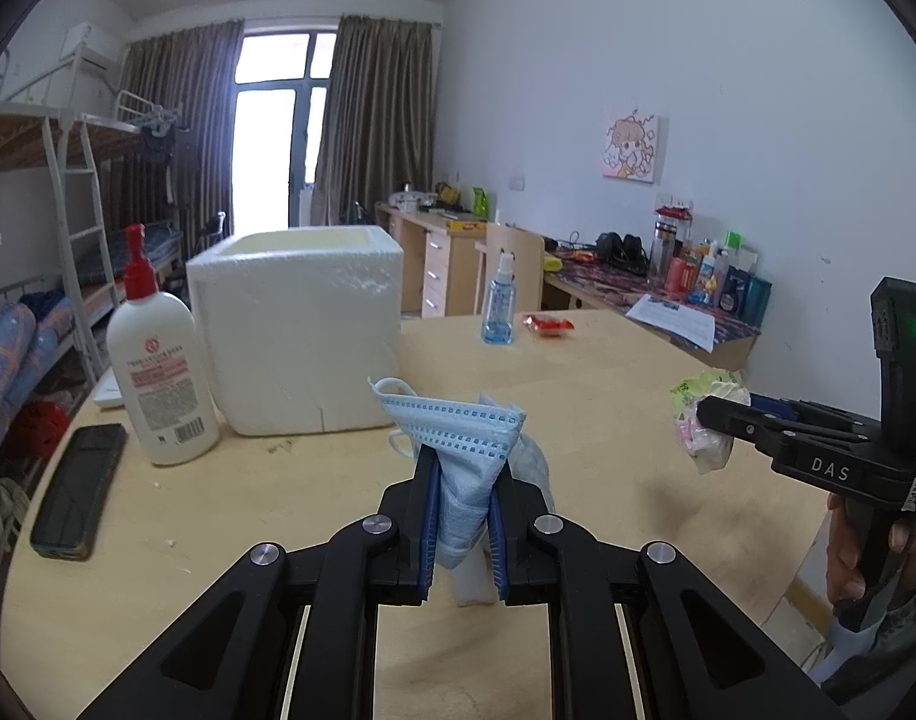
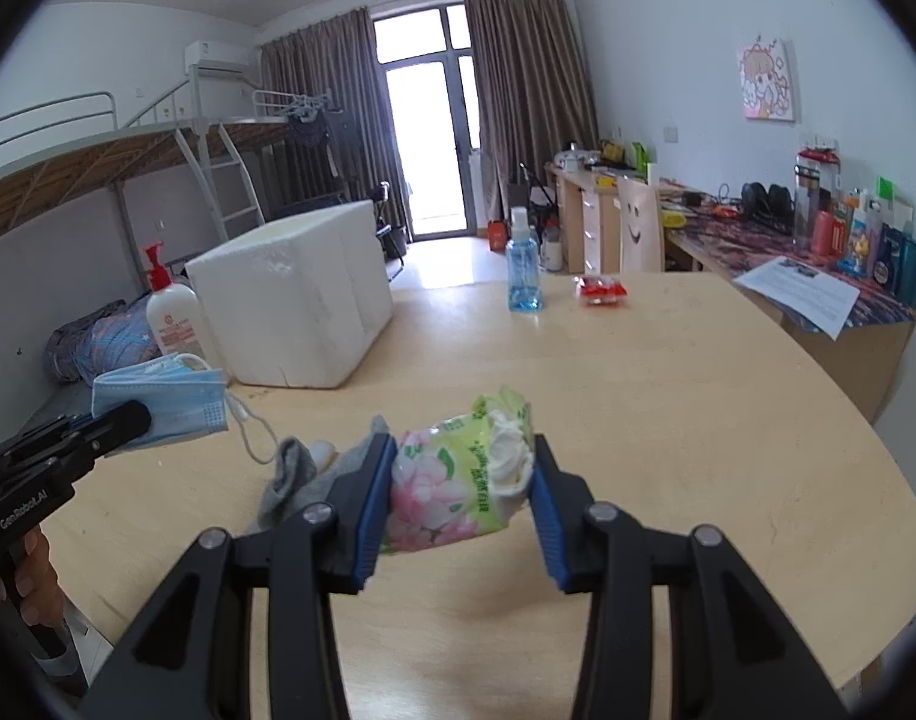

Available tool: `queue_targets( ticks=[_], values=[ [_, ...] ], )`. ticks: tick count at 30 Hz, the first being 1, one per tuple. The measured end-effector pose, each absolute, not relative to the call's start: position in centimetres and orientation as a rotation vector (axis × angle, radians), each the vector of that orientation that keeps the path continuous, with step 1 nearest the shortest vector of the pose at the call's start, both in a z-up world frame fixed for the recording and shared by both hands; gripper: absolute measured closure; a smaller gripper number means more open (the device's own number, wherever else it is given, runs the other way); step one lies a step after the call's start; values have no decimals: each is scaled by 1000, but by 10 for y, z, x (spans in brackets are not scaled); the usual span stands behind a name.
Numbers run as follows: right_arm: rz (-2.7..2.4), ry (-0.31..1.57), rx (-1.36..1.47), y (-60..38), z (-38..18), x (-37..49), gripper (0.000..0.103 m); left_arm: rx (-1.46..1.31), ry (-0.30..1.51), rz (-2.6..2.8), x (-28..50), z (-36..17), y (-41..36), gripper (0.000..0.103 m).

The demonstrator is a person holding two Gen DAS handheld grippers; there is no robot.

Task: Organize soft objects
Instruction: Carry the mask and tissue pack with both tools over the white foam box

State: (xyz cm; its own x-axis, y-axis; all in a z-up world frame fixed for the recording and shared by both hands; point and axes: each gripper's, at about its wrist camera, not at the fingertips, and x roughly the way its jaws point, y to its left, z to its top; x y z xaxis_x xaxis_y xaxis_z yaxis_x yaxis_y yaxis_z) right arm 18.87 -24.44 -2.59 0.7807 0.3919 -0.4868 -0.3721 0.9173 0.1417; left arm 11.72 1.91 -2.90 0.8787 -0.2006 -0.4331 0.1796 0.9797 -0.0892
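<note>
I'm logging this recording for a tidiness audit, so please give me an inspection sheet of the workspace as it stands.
Surface: light wooden table, largely bare at the near side.
Job's things: blue face mask and tissue pack, both held above the table; grey sock lying on the table; open white foam box standing at the far left.
Clutter: lotion pump bottle, black phone, blue spray bottle, red packet.
Grippers: left gripper shut on the mask; right gripper shut on the tissue pack.
Cables: nothing seen on the table.
Surroundings: bunk bed, side desk crowded with bottles, curtained balcony door.
</note>
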Motion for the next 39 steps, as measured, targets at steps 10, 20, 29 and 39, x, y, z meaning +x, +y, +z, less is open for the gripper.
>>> queue_targets(
  ticks=[10, 20, 29, 39],
  values=[
    [494, 475, 20, -220, -10, 182, 55, -30, 415, -138, 103, -13, 33, 88],
    [613, 449, -12, -184, -2, 185, 55, -44, 384, -43, 94, 1, 55, 88],
    [670, 435, -34, -159, 7, 187, 55, -54, 369, 1, 93, 10, 72, 88],
    [690, 417, -70, -136, 20, 195, 55, -44, 354, 13, 108, 24, 82, 88]
  ],
)
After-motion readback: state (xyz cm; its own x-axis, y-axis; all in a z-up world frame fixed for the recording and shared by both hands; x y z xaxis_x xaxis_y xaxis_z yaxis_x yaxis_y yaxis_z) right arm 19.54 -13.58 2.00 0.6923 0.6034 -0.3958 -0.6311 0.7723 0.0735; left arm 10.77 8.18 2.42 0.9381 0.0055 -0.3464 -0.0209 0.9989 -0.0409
